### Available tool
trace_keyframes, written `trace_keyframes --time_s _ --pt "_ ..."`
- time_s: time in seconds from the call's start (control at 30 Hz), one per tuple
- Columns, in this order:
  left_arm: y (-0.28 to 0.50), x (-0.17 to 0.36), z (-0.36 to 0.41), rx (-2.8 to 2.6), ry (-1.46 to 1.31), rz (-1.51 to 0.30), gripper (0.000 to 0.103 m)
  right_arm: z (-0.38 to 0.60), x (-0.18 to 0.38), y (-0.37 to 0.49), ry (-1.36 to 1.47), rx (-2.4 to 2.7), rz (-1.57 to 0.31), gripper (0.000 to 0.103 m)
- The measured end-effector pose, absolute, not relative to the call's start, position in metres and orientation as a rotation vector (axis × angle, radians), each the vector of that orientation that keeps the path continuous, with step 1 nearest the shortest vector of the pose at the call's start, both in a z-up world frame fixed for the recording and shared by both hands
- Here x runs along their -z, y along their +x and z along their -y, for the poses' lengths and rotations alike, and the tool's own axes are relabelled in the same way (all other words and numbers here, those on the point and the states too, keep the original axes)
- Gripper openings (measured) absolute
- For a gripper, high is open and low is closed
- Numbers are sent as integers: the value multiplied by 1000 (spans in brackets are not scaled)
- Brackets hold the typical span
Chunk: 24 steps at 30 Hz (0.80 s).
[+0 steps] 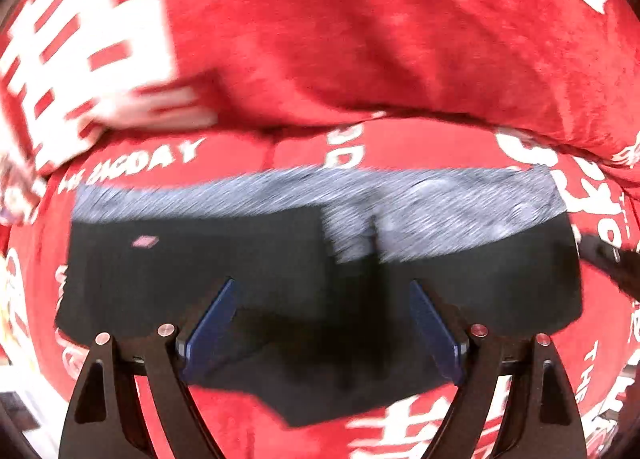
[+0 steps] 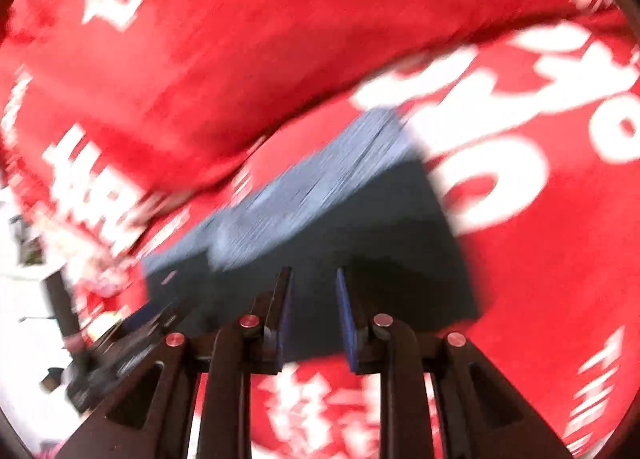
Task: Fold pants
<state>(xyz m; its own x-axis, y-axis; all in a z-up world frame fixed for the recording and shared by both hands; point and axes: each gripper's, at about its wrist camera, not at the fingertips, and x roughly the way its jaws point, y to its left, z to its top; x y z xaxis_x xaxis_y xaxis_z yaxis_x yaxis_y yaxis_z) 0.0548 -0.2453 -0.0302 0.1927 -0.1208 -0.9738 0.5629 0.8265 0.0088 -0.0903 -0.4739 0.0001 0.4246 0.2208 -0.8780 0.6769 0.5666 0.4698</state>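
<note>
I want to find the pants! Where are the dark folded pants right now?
The dark folded pants with a grey waistband lie flat on the red blanket with white lettering, just below both grippers in both wrist views.

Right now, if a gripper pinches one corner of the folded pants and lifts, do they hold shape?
Probably not. The pants are soft cloth in flat layers, so they would likely droop and unfold. They look light. The red blanket seems plush, so pushing may drag and bunch them.

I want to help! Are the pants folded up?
Folded: the pants lie as a short dark block on the red cloth, no legs spread out.
</note>
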Motion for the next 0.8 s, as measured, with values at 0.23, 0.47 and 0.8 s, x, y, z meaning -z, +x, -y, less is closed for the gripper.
trace_keyframes --time_s 0.23,0.47,0.8 --pt "44 73 294 481 495 -1318 88 505 24 -29 725 350 -1227 20" --pt "53 91 269 431 473 -1384 103 507 52 -34 657 368 -1280 13" --pt "52 75 232 351 491 -1386 103 477 23 -70 722 337 -1290 31"
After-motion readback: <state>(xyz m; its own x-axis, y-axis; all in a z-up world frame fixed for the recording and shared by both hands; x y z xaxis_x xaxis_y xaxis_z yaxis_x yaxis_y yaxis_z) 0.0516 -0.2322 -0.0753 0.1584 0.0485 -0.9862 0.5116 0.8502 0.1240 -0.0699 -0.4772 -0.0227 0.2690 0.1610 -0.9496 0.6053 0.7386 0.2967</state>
